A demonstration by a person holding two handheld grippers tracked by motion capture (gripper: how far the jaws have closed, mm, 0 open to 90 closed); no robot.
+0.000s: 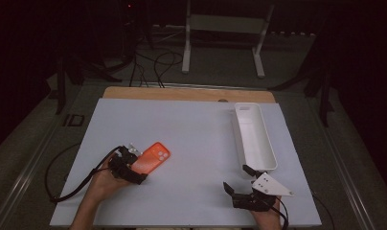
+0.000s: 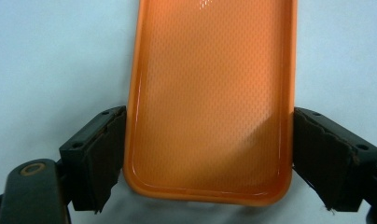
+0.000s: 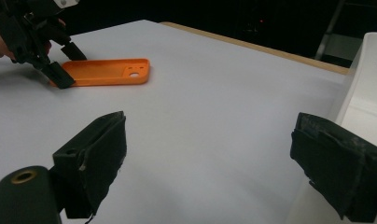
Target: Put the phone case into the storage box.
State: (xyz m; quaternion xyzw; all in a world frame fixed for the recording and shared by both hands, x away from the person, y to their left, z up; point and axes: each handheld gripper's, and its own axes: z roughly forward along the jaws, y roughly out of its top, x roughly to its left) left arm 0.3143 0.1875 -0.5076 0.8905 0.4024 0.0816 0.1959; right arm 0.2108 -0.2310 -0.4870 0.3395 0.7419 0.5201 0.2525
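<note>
Eyes on the orange phone case (image 1: 151, 158), lying flat and hollow side up on the left half of the white desk (image 1: 191, 129), camera cut-out end pointing away toward the far right. Seen close in the left gripper view as a dimpled orange inner face (image 2: 210, 93) with the rounded near end between two black jaws. Clamped there by the left claw (image 1: 138, 165), pads laid against both long edges of the case's near end (image 2: 209, 112), so grasping it across the width while it rests on the desk. From the right gripper view, same story at a distance: case (image 3: 102, 72) low and level on the sheet, left claw (image 3: 67, 64) straddling its end. Held from behind by the left hand (image 1: 98, 184), with a black cable trailing off toward the desk's left edge. Over on the right, well apart from the case, the right claw (image 1: 235, 176) released, jaws spread wide with nothing but bare desk between them (image 3: 209, 119), gripped by the right hand (image 1: 266, 218) at the near edge. Just beyond it, a long white bin (image 1: 270, 153) running toward the far edge, its pale wall close beside the right jaw (image 3: 364, 93).
</note>
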